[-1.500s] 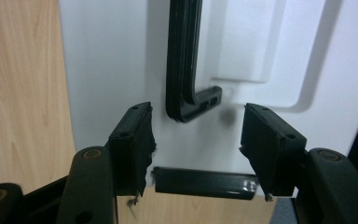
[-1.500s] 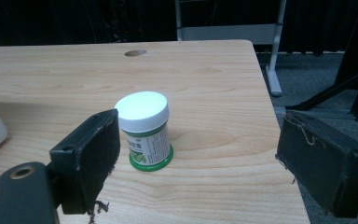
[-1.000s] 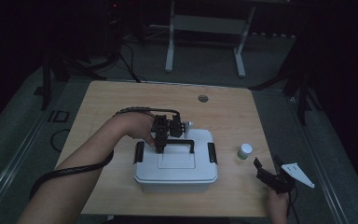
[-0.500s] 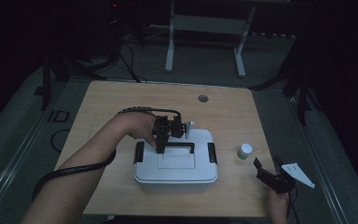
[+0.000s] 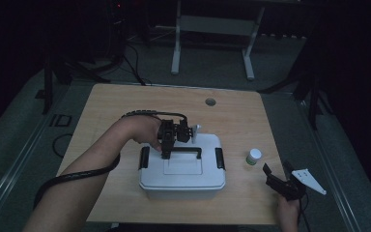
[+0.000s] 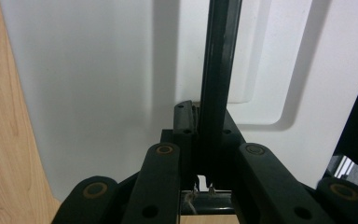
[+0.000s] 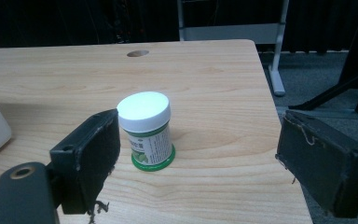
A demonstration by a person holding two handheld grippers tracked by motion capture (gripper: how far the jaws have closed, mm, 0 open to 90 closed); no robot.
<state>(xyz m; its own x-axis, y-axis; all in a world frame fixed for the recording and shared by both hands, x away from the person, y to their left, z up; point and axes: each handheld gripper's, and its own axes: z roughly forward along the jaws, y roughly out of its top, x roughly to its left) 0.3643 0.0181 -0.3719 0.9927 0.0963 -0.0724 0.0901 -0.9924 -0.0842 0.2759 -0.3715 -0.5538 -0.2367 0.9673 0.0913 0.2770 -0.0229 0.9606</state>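
Box [image 5: 182, 169] sits on the surface [image 5: 116, 106], near its front middle. Jar [image 5: 254, 156] stands right of box, apart. Hole [image 5: 210, 102] lies behind both.

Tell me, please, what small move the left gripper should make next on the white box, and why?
Probably a gentle lift. The left gripper appears shut on the black handle of the white box, with the bar running between its jaws in the left gripper view. The side latches look down, so raise slowly and check whether the lid or the whole box comes up.
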